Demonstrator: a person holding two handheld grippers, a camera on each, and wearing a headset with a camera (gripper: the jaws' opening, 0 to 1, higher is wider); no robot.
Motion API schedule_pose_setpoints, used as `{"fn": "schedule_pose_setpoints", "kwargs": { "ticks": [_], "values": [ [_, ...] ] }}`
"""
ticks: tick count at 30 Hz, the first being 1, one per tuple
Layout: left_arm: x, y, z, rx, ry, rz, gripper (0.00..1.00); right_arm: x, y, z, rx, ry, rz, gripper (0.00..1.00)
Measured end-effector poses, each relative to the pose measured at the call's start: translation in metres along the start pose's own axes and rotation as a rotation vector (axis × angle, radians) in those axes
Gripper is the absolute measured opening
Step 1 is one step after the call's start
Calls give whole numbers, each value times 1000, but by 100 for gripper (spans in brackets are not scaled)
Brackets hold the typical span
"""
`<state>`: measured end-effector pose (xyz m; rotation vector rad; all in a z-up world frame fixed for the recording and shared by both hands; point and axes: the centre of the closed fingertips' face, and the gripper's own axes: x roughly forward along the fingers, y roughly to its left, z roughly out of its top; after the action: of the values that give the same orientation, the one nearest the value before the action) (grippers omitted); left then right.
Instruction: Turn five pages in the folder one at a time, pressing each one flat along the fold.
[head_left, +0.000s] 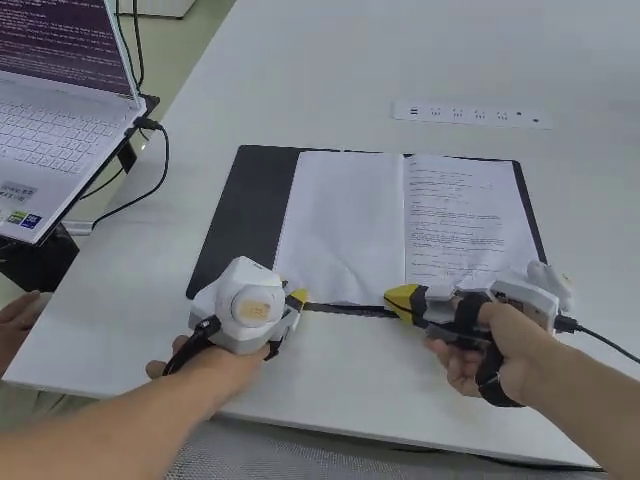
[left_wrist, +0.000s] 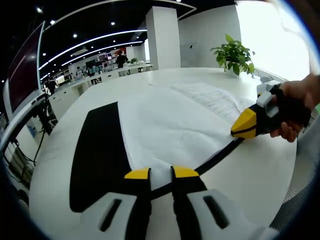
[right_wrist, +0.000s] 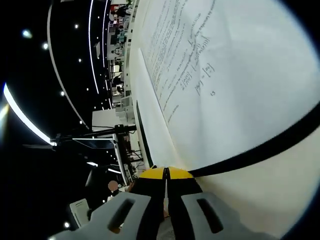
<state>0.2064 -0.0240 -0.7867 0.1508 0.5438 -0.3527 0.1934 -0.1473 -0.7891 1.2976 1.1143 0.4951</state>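
A black folder (head_left: 245, 210) lies open on the white table. Its left page (head_left: 340, 220) is blank and its right page (head_left: 465, 215) is printed. My left gripper (head_left: 297, 297) is at the blank page's near edge. In the left gripper view its yellow-tipped jaws (left_wrist: 160, 173) stand a narrow gap apart over that page (left_wrist: 165, 130) and the folder's black rim (left_wrist: 95, 150). My right gripper (head_left: 400, 299) is shut with nothing in it, at the bottom of the fold. Its tips (right_wrist: 165, 172) meet at the printed page (right_wrist: 225, 75), by the black edge (right_wrist: 260, 150). It also shows from the left gripper (left_wrist: 245, 125).
An open laptop (head_left: 50, 100) stands on a raised stand at the far left, with a black cable (head_left: 150, 170) trailing toward the folder. A white power strip (head_left: 470, 113) lies beyond the folder. The table's front edge runs just under both hands. A potted plant (left_wrist: 235, 55) stands far off.
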Motion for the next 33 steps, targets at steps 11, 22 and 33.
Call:
{"fn": "schedule_pose_setpoints", "kwargs": {
  "ticks": [11,22,33],
  "values": [
    [-1,3,-1,-53,76,-1,14,-55,33,-52,-104,-33,24,0],
    [-34,9,-26,-151,296,0,46,-147,62,2,-281,-421,-17,18],
    [-81,4,40,-147,77,-17,63,-195,77,13,-614,-521,-182,53]
  ]
}}
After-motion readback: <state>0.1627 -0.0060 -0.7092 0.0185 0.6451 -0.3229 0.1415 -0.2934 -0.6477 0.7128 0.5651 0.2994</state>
